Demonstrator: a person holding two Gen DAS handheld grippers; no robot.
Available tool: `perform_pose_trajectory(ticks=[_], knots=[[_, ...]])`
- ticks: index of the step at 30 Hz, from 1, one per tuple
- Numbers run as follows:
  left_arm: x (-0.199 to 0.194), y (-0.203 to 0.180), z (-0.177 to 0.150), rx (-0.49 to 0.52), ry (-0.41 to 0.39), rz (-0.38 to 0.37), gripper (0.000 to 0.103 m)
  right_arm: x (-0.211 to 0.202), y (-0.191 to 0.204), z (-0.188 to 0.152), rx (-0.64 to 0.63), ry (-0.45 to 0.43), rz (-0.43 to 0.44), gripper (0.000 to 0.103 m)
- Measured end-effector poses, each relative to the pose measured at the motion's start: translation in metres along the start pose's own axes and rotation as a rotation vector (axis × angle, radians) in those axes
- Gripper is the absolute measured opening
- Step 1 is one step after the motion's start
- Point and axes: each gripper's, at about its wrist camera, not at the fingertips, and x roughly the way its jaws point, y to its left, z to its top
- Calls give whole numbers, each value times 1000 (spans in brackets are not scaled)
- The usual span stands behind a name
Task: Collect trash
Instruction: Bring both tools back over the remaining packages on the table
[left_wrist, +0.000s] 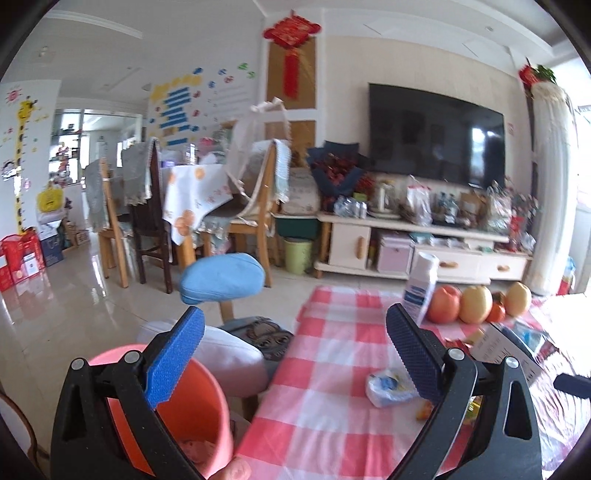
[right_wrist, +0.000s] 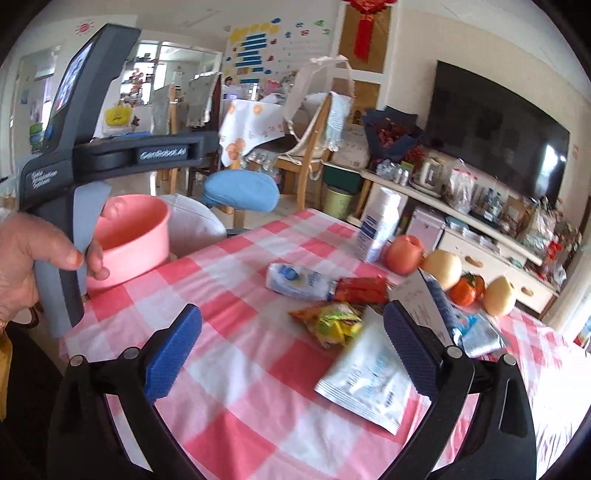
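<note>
A pink plastic bin (left_wrist: 192, 413) (right_wrist: 129, 236) stands at the left edge of the red-checked table (left_wrist: 332, 417) (right_wrist: 236, 387). My left gripper (left_wrist: 295, 350) is open and empty, its left finger over the bin, its right finger above a crumpled white-blue wrapper (left_wrist: 388, 386) (right_wrist: 299, 282). My right gripper (right_wrist: 291, 350) is open and empty above the table. Near it lie a white foil pouch (right_wrist: 369, 380), a yellow-green snack bag (right_wrist: 332, 323), a red wrapper (right_wrist: 362, 290) and a blue-white wrapper (right_wrist: 476, 330). The left gripper's body (right_wrist: 74, 155) shows in the right wrist view.
A white bottle (right_wrist: 380, 225) (left_wrist: 421, 284), an apple (right_wrist: 404, 253), pears (right_wrist: 443, 267) and oranges (right_wrist: 465, 291) stand at the table's far side. A blue-backed chair (left_wrist: 221, 277) is beside the table. A white box (left_wrist: 506, 350) lies at right.
</note>
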Motion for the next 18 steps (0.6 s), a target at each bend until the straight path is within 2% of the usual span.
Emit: perform_pose_trajectory(ticks=[8,18], knots=[[7,-33,-11,-3,85,-102,98,-11,-35,-6,74,8,-1,99],[13,-64,-21,21,153,-178,98,-23,-69,-11,138,7,-20,99]])
